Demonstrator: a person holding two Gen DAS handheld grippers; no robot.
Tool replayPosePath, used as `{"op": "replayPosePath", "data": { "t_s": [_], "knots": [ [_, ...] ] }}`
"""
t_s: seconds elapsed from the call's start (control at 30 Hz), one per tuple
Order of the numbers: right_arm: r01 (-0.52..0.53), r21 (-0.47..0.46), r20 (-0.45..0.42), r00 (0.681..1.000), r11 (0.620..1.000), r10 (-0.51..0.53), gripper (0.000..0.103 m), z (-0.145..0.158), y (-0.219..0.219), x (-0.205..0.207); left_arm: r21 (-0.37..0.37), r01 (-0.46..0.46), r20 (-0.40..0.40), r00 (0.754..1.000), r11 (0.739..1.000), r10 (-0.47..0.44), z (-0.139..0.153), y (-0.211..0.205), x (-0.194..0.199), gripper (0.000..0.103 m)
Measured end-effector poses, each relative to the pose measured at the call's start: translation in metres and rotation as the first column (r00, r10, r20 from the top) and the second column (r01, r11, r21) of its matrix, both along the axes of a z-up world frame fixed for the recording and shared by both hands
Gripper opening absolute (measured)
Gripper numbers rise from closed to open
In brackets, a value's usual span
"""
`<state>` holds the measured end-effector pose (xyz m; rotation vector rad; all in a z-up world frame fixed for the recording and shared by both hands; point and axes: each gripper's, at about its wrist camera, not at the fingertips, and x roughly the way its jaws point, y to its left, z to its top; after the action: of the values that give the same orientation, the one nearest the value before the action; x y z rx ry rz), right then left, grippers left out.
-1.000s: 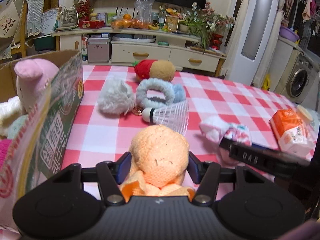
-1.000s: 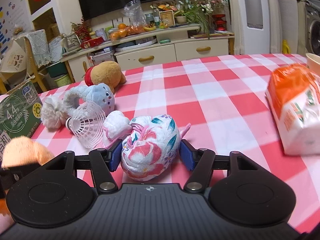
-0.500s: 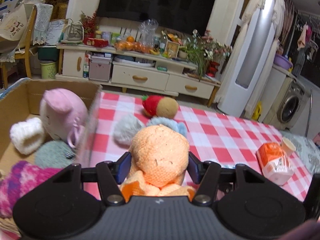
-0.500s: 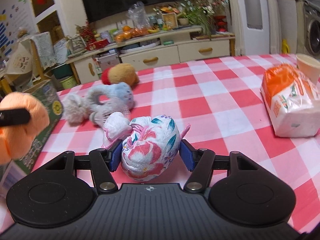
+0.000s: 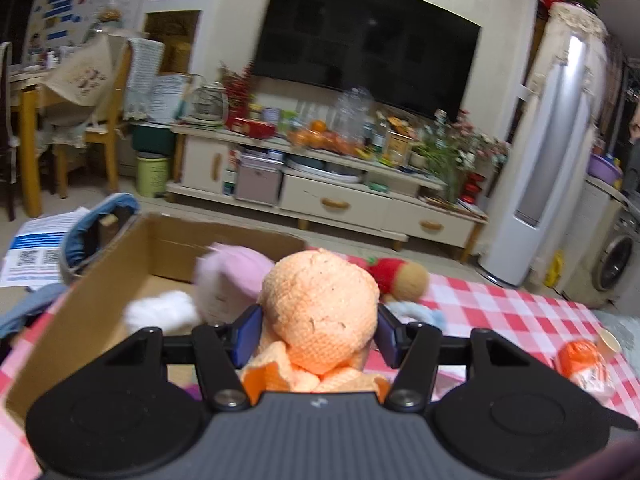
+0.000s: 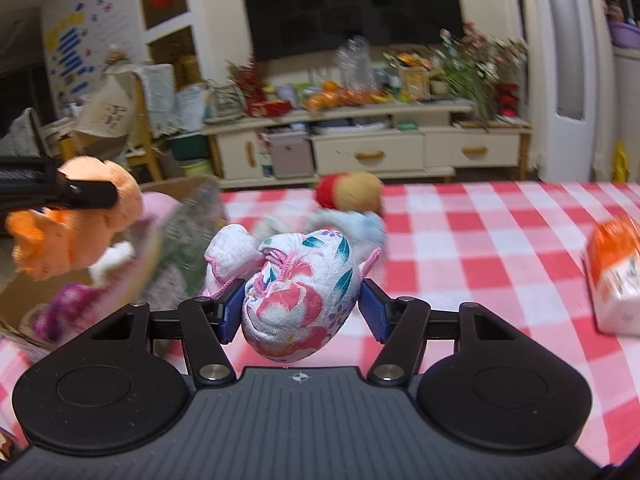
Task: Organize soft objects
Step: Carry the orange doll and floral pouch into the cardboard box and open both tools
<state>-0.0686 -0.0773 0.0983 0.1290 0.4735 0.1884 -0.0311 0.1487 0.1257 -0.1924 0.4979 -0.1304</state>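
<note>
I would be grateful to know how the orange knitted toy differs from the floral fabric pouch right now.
The orange knitted toy is one plain colour with a coarse knit; the floral fabric pouch is smooth white cloth printed with flowers and tied by a pink cord. The toy sits over the cardboard box, the pouch over the checked tablecloth. Each is gripped in a claw.

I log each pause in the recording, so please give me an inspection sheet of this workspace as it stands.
Surface: table under a red-and-white check cloth.
Job's things: orange plush over the open cardboard box; floral pouch above the cloth; pink plush in the box; red-and-tan plush on the cloth.
Clutter: orange-and-white packet, paper cup.
Grippers: left gripper shut on the orange plush; right gripper shut on the floral pouch.
Cables: nothing seen.
Surroundings: TV, cluttered cabinet, washing machine.
</note>
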Motion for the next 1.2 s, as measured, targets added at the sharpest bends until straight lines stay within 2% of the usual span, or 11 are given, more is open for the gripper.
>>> {"op": "replayPosePath", "data": {
  "t_s": [0.3,0.57,0.9,1.2],
  "knots": [
    [-0.129,-0.043,0.067,0.989,0.991,0.132,0.075,0.037,0.062,0.008,0.02,-0.148,0.0,0.989,0.989,0.148,0.005,0.05,0.009,0.058],
    [-0.223,-0.102,0.059,0.971,0.969,0.23,0.075,0.041,0.116,0.034,0.038,-0.254,-0.009,0.967,0.966,0.254,0.004,0.077,0.014,0.058],
    [-0.28,-0.154,0.021,0.958,0.948,0.287,0.075,0.04,0.153,0.061,0.083,-0.32,-0.01,0.947,0.944,0.322,0.004,0.099,0.02,0.058],
    [-0.312,-0.172,-0.006,0.949,0.934,0.316,0.075,0.031,0.156,0.067,0.1,-0.337,-0.033,0.939,0.936,0.342,0.001,0.103,0.024,0.059]
  ]
}}
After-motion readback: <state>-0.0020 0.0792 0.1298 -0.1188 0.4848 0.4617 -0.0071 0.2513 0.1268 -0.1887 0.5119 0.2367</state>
